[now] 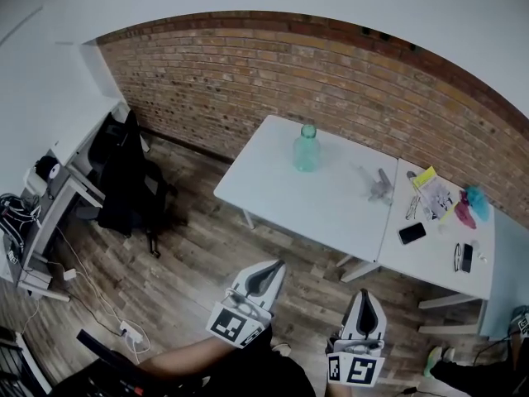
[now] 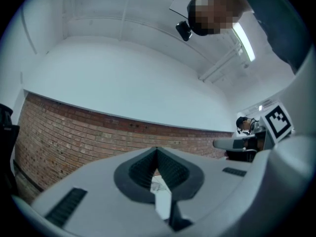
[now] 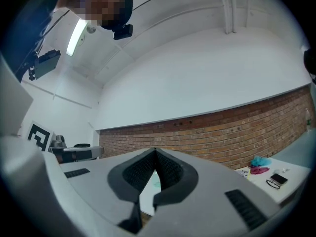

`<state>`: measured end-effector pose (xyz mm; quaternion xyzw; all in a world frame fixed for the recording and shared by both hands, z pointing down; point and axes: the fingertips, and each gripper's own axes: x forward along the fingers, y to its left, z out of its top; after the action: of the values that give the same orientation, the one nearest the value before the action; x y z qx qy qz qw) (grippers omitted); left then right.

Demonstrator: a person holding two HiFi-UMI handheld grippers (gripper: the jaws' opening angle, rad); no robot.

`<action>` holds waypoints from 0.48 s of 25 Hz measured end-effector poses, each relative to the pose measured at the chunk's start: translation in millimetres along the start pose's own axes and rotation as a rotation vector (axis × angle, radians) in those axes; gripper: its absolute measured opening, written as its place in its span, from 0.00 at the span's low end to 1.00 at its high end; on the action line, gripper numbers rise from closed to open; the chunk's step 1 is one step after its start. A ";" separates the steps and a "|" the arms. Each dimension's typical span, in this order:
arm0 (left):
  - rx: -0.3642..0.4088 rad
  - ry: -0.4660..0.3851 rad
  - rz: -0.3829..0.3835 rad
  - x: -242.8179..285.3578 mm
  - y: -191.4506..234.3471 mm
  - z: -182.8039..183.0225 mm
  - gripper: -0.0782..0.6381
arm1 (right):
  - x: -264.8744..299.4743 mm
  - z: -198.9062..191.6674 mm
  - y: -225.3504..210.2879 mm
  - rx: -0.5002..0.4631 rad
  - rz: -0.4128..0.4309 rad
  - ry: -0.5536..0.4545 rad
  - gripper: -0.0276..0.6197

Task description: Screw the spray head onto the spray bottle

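Presently well short of bench: left hand-held gripper and right hand-held gripper fully closed, empty. Spray bottle upright on bench, spray head nearby, apart.

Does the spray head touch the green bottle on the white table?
Apart. The head view shows the spray head lying right of the bottle, with bare table between them.

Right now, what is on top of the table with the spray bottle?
The teal spray bottle stands upright without its head. The spray head lies apart from it, near the right edge of the table. Nothing covers the top; the underside is hidden.
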<state>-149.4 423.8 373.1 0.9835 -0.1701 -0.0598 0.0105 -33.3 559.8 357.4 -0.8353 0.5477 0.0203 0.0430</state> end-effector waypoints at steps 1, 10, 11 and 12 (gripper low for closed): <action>0.004 0.002 -0.003 5.6 3.5 -0.6 0.11 | 7.2 0.0 -0.2 -0.001 0.002 0.001 0.05; -0.034 0.008 -0.019 55.9 71.5 -9.4 0.11 | 87.2 -4.1 6.9 -0.035 -0.029 0.021 0.05; -0.034 0.007 -0.025 61.7 79.7 -8.5 0.11 | 97.1 -3.8 9.2 -0.040 -0.031 0.022 0.05; -0.035 0.005 -0.030 67.2 88.0 -7.6 0.11 | 106.8 -3.3 11.9 -0.043 -0.033 0.021 0.05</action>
<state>-115.0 318.3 376.5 0.9858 -0.1544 -0.0602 0.0272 -1.5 457.3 351.4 -0.8452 0.5336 0.0226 0.0194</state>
